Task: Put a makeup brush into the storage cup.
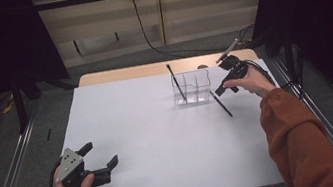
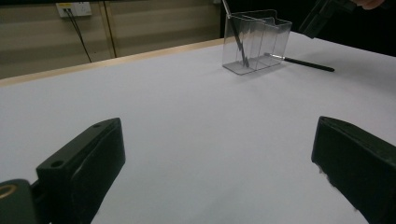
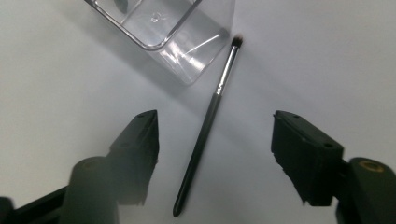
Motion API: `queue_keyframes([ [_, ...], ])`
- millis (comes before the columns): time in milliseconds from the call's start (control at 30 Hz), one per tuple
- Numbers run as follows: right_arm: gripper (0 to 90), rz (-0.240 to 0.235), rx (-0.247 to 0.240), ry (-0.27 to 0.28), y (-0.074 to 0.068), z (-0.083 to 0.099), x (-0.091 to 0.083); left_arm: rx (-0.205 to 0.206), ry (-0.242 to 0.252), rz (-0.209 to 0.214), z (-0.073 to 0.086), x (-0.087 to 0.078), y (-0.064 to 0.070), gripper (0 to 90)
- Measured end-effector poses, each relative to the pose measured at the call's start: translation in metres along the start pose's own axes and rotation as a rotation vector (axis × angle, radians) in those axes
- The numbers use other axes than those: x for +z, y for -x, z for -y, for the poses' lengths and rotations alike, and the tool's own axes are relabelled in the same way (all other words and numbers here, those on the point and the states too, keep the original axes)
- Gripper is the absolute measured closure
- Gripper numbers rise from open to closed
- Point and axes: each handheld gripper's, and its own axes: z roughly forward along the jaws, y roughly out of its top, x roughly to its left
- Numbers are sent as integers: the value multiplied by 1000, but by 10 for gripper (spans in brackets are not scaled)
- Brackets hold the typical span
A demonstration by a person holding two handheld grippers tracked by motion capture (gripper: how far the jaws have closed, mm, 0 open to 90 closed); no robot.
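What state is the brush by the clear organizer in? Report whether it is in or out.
Out. The brush lies flat on the table beside the clear organizer, between the open right gripper jaws.

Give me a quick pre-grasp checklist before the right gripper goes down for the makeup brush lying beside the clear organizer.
1. Right gripper jaws open: ok, set wide apart.
2. Makeup brush between the jaws: ok, its handle lies midway, flat on the table.
3. Jaws empty: ok, nothing held.
4. Clearance from the clear organizer: cannot tell; the bristle tip lies close to its corner, the handle end is free.
5. Organizer space: ok, one brush stands in the left compartment; the others look empty.
6. Left gripper out of the way: ok, open at the near left of the table.
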Motion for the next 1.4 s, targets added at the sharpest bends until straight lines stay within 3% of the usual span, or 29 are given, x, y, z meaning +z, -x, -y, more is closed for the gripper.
queue_keyframes([
  [100,421,3,-5,-53,-1,-2,8,1,-1,0,0,0,0,28],
  [267,478,-17,0,-93,1,-2,17,0,-2,2,0,0,0,28],
  [333,537,-12,-3,-104,2,-3,19,2,-4,2,0,0,0,28],
  [533,596,10,23,-149,6,-3,28,2,-5,0,1,0,0,28],
  [1400,738,17,20,-197,-1,-8,51,2,-9,3,1,1,0,28],
])
